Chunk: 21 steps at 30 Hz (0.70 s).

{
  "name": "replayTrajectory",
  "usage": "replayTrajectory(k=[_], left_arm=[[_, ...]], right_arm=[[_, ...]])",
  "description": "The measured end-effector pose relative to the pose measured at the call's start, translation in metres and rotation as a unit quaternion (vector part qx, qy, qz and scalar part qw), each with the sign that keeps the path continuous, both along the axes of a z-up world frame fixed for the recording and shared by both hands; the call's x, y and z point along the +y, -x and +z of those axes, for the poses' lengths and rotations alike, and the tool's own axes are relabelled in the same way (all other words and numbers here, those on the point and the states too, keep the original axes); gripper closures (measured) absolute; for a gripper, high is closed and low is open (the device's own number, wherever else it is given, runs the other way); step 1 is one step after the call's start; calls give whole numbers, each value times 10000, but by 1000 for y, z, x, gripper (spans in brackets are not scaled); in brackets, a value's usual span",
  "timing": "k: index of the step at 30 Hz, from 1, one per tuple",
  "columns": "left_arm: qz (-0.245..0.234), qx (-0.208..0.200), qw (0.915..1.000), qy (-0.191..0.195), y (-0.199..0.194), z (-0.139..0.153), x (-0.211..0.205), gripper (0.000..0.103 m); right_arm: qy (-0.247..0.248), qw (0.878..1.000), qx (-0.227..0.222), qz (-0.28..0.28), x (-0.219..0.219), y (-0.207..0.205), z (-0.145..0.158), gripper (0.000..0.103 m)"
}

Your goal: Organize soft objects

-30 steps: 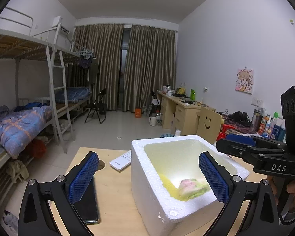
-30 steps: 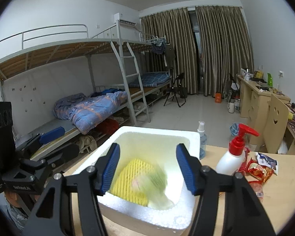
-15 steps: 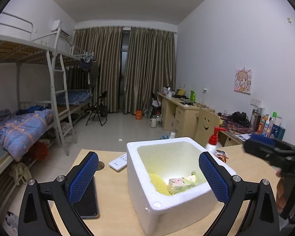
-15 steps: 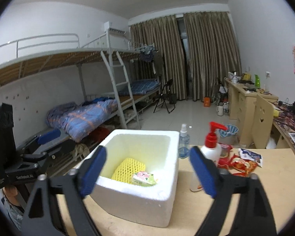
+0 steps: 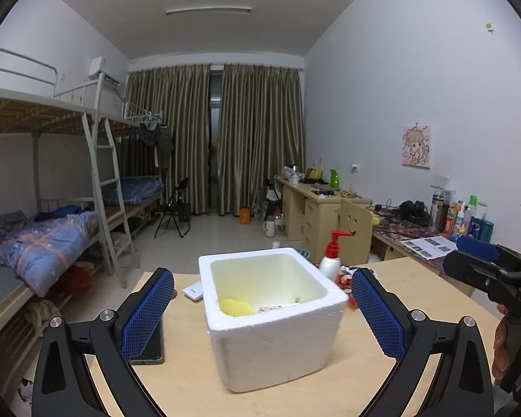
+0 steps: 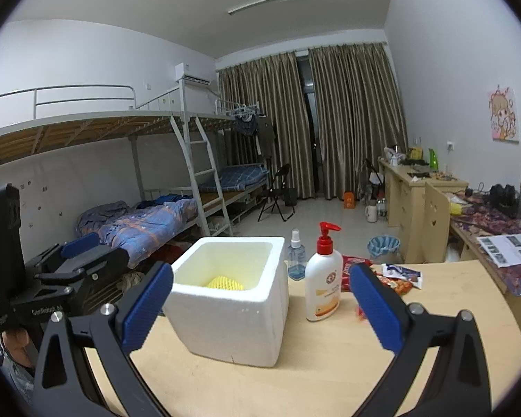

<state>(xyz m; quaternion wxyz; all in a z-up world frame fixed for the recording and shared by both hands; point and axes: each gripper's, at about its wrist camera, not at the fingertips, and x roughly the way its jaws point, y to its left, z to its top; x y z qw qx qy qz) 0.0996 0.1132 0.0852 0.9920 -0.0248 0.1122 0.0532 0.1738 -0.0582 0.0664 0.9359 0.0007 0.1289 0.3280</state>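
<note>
A white foam box (image 5: 274, 326) stands on the wooden table (image 5: 184, 375); it also shows in the right wrist view (image 6: 232, 312). Inside lie a yellow foam net (image 5: 234, 306), also seen in the right wrist view (image 6: 224, 282), and a small pink-green packet (image 5: 272, 308). My left gripper (image 5: 262, 316) is open and empty, held back from the box. My right gripper (image 6: 260, 307) is open and empty, also back from the box. Each gripper shows at the edge of the other's view.
A red-capped lotion pump bottle (image 6: 323, 278), a small spray bottle (image 6: 296, 255) and snack packets (image 6: 392, 276) stand right of the box. A black phone (image 5: 149, 347) and a white remote (image 5: 193, 291) lie left of it. Bunk beds and desks line the room.
Both grippers have pulled back and up from the box. The right gripper's jaws have opened wide, and the pink-green packet now rests inside the box.
</note>
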Motion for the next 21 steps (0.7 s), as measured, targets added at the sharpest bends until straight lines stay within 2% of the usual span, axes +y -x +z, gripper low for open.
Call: replayTrajectory(k=[11,16,21], left_arm=[[-115,-269,9996,-40,48,9,-26,1],[-128,-279,9994,-177,60,6,-36,1],[-156,-296,9994,-124,78,-3,-41,0]], right_arm=[[-63,9995,-316,-3,-20,44,0,0],[-30,9990,-437,-52,-25,61,-8,0],[-64,9988,-474,-77,-31,72,-16,0]])
